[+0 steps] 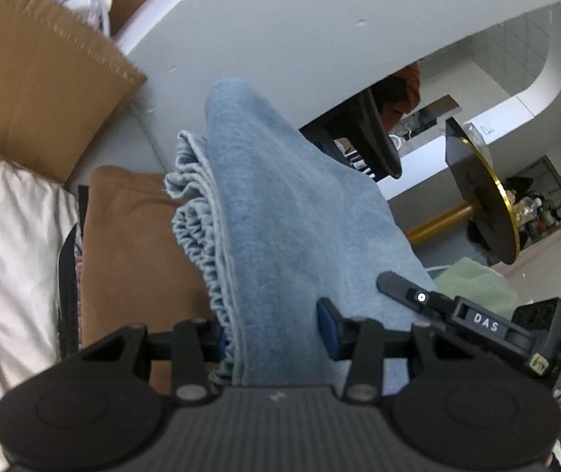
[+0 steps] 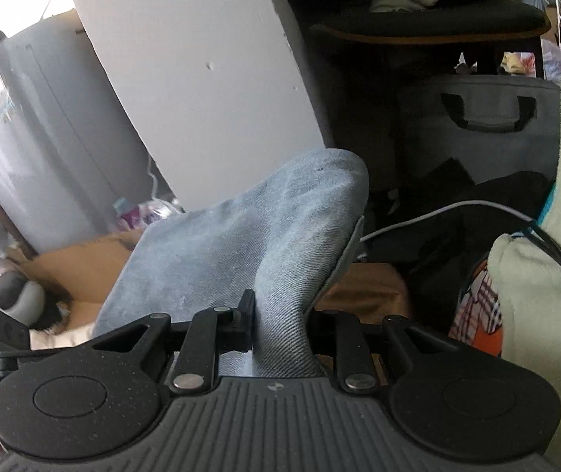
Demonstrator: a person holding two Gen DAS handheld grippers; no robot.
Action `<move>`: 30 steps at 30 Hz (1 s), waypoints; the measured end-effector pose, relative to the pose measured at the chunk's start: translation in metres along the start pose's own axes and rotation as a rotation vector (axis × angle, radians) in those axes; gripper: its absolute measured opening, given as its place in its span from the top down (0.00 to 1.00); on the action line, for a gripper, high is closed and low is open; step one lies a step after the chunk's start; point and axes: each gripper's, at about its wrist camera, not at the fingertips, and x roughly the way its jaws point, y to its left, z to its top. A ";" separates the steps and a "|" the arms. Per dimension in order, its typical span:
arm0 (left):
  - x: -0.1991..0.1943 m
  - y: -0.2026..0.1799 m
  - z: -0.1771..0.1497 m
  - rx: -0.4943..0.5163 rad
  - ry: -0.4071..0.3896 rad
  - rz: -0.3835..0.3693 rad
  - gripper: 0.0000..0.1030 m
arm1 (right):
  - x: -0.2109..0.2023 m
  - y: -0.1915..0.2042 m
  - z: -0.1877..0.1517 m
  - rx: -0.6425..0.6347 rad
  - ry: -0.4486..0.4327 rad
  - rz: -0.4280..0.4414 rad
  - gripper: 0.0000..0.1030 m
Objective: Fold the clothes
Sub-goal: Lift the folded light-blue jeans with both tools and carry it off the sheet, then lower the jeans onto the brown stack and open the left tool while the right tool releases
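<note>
Right now I have the jeans (image 1: 280, 212) pinched in both tools: my left gripper (image 1: 276, 338) holds a thick bunch of denim with its jaws about half apart, and my right gripper (image 2: 276, 330) clamps a thinner fold with its jaws narrow. In the left wrist view the denim runs up from the jaws toward twelve o'clock, its frayed hem (image 1: 197, 212) bunched at about ten o'clock above a brown cloth (image 1: 131, 244), with a white sheet (image 1: 9, 259) out at nine. The right gripper's finger shows at about four o'clock in that same view. In the right wrist view the jeans (image 2: 249, 236) rise as a hump toward twelve, with a pale green cloth (image 2: 536, 295) at three. My worry is that the left bite is bulky, so layers could slide out unevenly and spoil the fold. If I lower the two ends at different rates, the denim could twist, and the loose hem could snag or land crumpled on the brown cloth.
</note>
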 end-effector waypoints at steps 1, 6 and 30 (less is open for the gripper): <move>0.003 0.004 -0.001 -0.005 -0.001 0.003 0.56 | 0.004 -0.002 -0.001 -0.008 0.002 -0.006 0.79; 0.014 0.018 0.000 -0.020 0.001 0.024 0.56 | 0.028 -0.009 -0.008 -0.023 0.024 -0.025 0.79; 0.053 0.047 0.014 0.011 0.170 0.201 0.55 | 0.106 -0.040 -0.045 -0.013 0.073 -0.062 0.79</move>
